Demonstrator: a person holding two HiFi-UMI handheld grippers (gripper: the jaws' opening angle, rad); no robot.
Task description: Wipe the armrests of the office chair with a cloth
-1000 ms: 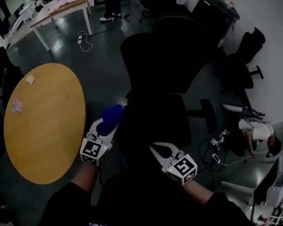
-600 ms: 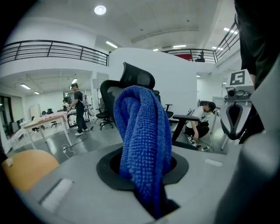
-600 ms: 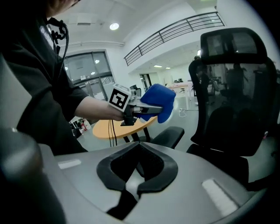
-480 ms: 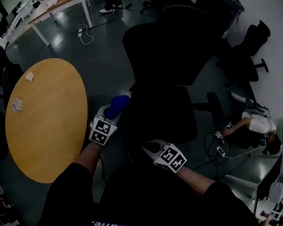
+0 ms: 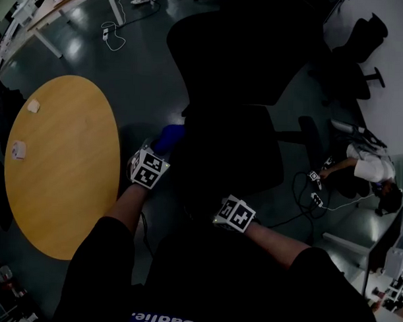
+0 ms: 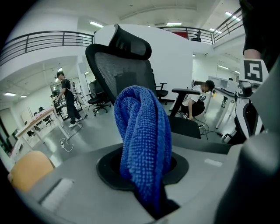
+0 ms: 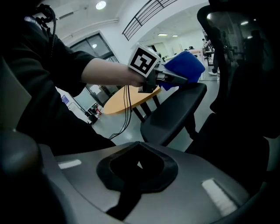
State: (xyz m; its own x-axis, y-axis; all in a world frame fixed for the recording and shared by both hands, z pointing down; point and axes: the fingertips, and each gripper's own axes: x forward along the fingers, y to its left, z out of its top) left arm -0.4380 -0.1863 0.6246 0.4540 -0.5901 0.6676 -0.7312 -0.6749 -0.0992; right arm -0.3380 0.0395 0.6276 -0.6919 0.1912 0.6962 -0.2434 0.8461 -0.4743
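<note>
Blue cloth (image 6: 144, 131) pinched in left gripper (image 5: 157, 154) atop armrest (image 7: 175, 111), right gripper (image 7: 138, 167) closed, empty, round table (image 5: 56, 165) near left, floor strip (image 5: 134, 108) between.

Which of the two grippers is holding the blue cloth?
The left gripper: its jaws clamp the blue cloth, while the right gripper is empty.

**Change over the last 1 s.** The left gripper (image 5: 159, 151), clamped on the blue cloth (image 5: 171, 136), has advanced along the left armrest (image 7: 175, 109) toward the chair back. It is now level with the middle of the round table's (image 5: 56, 172) right edge rather than its near-right curve. The right gripper (image 7: 138, 162) has drawn in closer to the person's torso. Its 2 jaws, spread apart 1 s ago, now meet with nothing between them.
</note>
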